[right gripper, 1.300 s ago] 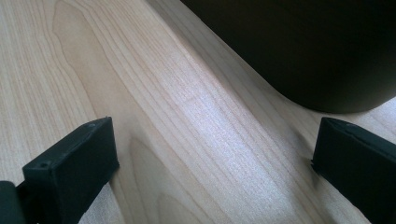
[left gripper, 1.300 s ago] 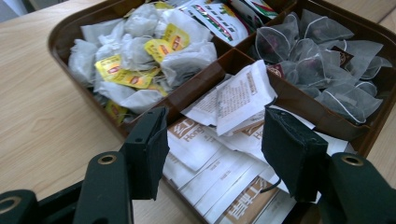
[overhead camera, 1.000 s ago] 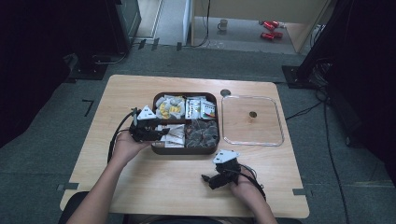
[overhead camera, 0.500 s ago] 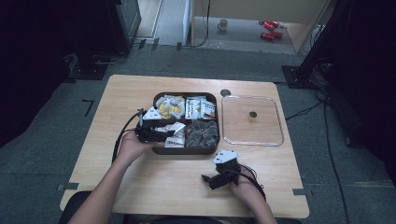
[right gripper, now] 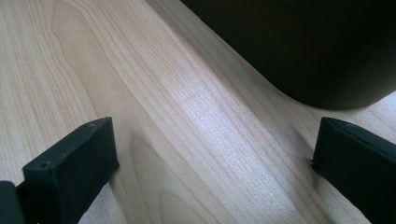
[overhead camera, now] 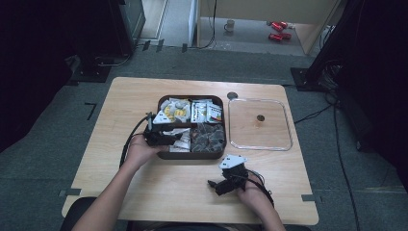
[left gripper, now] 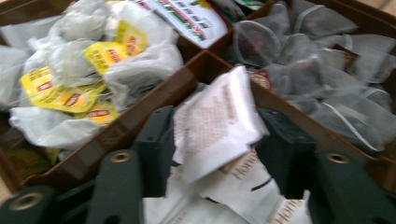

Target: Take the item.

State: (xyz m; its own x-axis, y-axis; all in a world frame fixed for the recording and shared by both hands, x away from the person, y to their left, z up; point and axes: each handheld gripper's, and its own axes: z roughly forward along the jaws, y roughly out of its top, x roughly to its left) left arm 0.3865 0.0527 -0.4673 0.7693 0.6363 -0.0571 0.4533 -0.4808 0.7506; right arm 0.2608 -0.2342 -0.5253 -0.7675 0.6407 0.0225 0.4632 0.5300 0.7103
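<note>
A brown four-part tray [overhead camera: 192, 156] holds tea bags: yellow-tagged bags [left gripper: 70, 88] at the back left, printed packets [overhead camera: 206, 110] at the back right, mesh bags [left gripper: 322, 70] at the front right and white paper sachets [overhead camera: 179, 139] at the front left. My left gripper [overhead camera: 174, 138] reaches into the front-left part. Its jaws have just been closing, and a white sachet [left gripper: 215, 126] stands tilted between them, touching both pads. My right gripper [overhead camera: 214, 185] rests open on the table in front of the tray, nothing between its fingers [right gripper: 70, 163].
A clear square lid [overhead camera: 260, 125] with a small round knob lies right of the tray. The tray's dark outer wall [right gripper: 303, 46] rises just beyond my right gripper. The bare wooden tabletop [overhead camera: 120, 110] stretches left and in front.
My left gripper has shifted slightly right and deeper into the tray's front-left part. The right hand has stayed where it was.
</note>
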